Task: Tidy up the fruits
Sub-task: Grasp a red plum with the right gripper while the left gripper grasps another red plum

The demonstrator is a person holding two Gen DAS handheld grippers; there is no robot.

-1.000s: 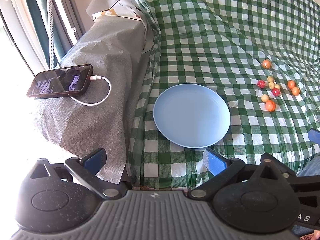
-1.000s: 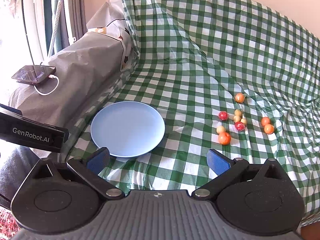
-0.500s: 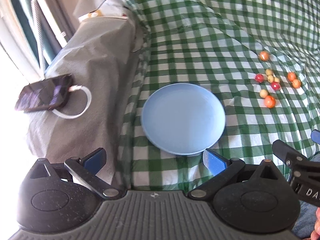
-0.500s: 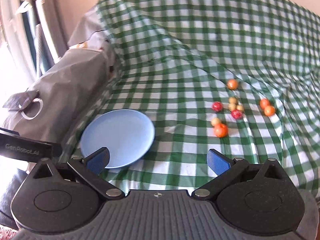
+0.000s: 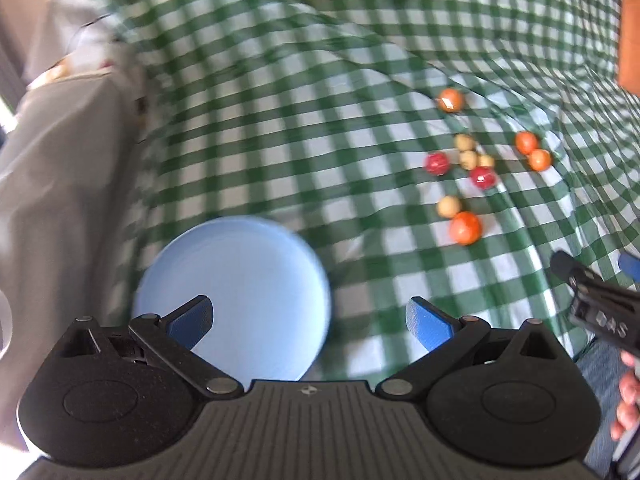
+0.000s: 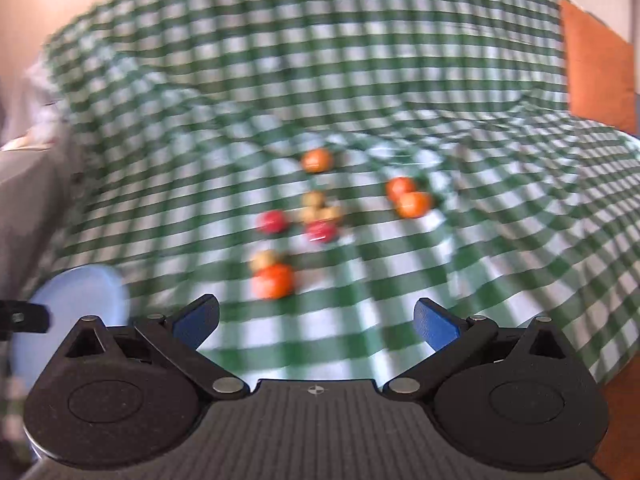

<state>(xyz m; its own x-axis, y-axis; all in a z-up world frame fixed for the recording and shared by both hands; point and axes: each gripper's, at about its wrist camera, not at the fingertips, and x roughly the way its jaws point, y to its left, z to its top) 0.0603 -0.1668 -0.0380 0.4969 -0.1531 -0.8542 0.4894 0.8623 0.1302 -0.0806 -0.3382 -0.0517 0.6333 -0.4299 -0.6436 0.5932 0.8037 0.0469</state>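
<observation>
Because both cameras are smeared with blur, the little round fruits (image 6: pixel 316 216) are hard to tell apart, and what kind each one is cannot be made out. They lie loose on the green checked cloth (image 5: pixel 280 80), some orange, some red, some pale yellow. The biggest orange fruit (image 5: pixel 465 228) sits nearest, with a pale fruit (image 5: pixel 448 206) just beside it. Two orange ones touch each other off to the right side of the bunch. The blue plate (image 5: pixel 248 280) rests on the cloth, well apart from the fruits, and nothing is on the part that shows. Its near edge is hidden behind the left gripper (image 5: pixel 309 317), and in the right wrist view the plate is cut off at the left side. The left gripper has its blue fingers (image 5: pixel 192 316) spread wide, holding nothing, with one finger over the plate. The right gripper (image 6: pixel 316 318) is spread wide too, holds nothing, and hangs just short of the big orange fruit. A gray cover (image 5: pixel 52 184) lies along the left. An orange cushion (image 6: pixel 596 76) peeks in at the far right, partly cut off. Part of a hand (image 5: pixel 628 404) shows at the right edge of the left wrist view.
</observation>
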